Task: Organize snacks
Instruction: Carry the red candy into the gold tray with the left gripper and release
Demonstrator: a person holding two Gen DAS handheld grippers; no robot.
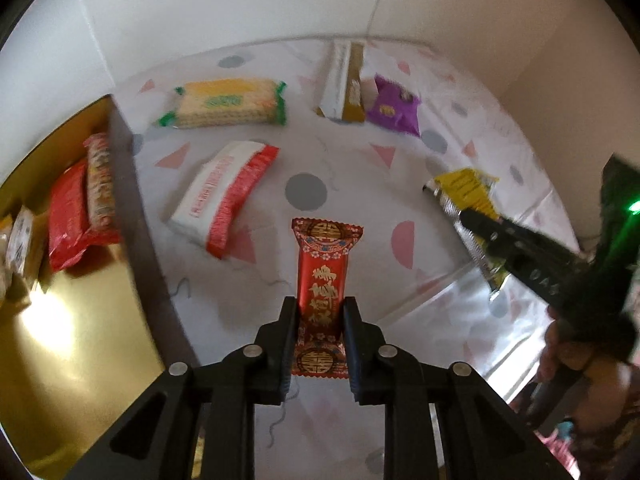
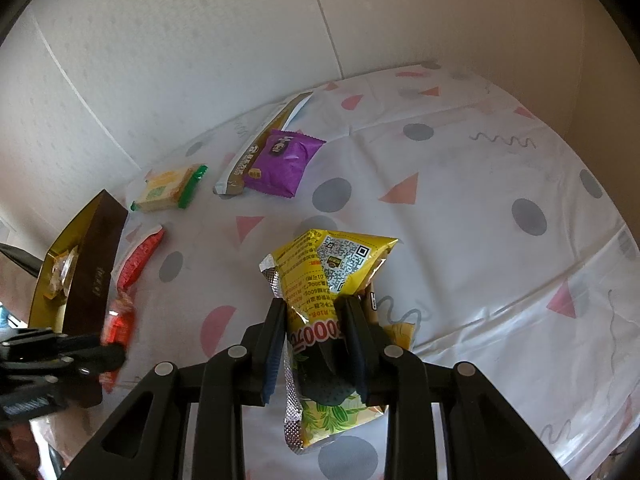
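1. Left wrist view showed your left gripper point(image 1: 319, 312) clamped on the red candy point(image 1: 322, 280), held above the cloth point(image 1: 360, 168) beside the gold box point(image 1: 80, 320).
2. That wrapper looked light, thin and slick; a hold across its middle suited it.
3. Your right gripper point(image 2: 314, 316) pinched the yellow bag point(image 2: 320, 292), lifted over the cloth.
4. I judged the bag soft and crinkly, likely to sag from a mid-body grip.
5. Both grippers pointed forward and down, the right one angled toward the left.

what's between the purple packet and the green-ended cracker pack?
A long gold-and-white packet lies between the purple packet and the cracker pack, beside the purple one. Both wrist views show it; clearest from the right wrist.
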